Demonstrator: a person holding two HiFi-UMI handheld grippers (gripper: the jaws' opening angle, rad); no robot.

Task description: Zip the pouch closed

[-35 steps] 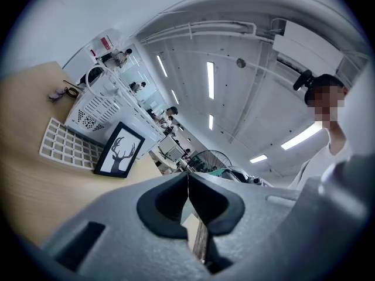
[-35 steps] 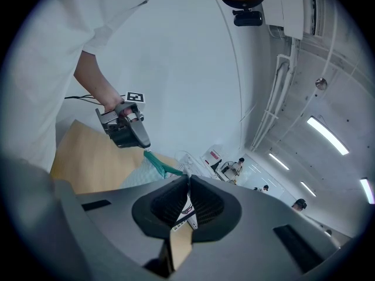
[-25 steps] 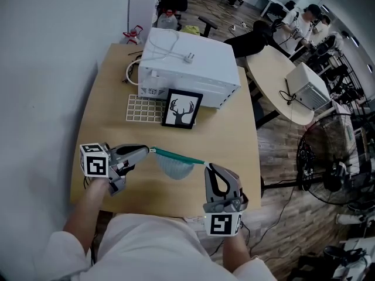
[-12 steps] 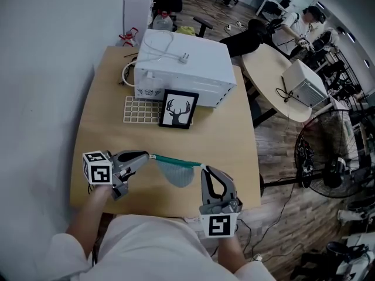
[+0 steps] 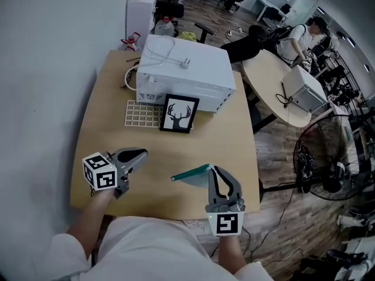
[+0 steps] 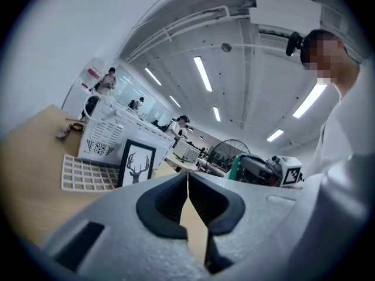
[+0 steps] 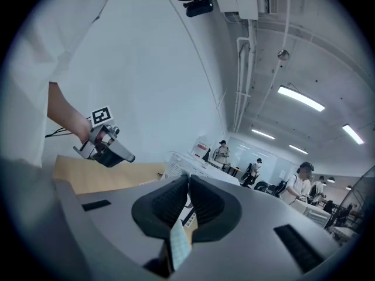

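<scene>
The teal mesh pouch (image 5: 192, 174) sticks out to the left of my right gripper (image 5: 214, 170), held above the wooden table (image 5: 105, 98) near its front edge. In the right gripper view a strip of the pouch's mesh (image 7: 179, 242) is pinched between the shut jaws of that gripper (image 7: 188, 183). My left gripper (image 5: 143, 153) hovers to the left of the pouch, apart from it. Its jaws (image 6: 187, 177) are shut with nothing between them. From the left gripper view the right gripper (image 6: 266, 170) and a bit of the teal pouch (image 6: 235, 167) show beyond.
A white appliance (image 5: 187, 69) with a cord on top stands at the back of the table. A framed deer picture (image 5: 179, 113) leans on it, beside a white grid rack (image 5: 143, 114). A round table (image 5: 269, 81), people and a fan (image 5: 328, 157) are at the right.
The pouch was stretched between both grippers; now the left gripper has let go and only the right one holds it. Both grippers have rolled a little.
</scene>
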